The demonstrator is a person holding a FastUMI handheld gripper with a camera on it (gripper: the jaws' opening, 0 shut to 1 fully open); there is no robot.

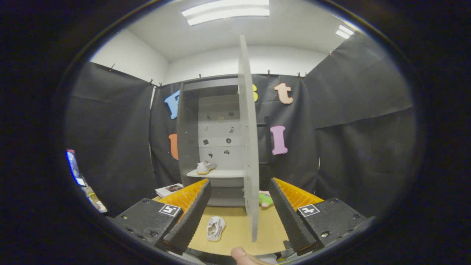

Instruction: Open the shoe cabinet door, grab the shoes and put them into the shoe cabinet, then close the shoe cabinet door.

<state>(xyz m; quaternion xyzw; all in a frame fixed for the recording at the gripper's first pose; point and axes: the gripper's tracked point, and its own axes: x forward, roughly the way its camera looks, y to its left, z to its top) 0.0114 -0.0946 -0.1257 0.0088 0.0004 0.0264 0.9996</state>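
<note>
Cabinet (215, 147) open, shoe (205, 167) on shelf; gripper (237, 217) open.

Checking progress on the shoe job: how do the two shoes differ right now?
The shoe on the shelf sits inside the cabinet, side-on and upright. The shoe on the table lies between the open gripper's fingers, its opening in view. Both look white.
</note>
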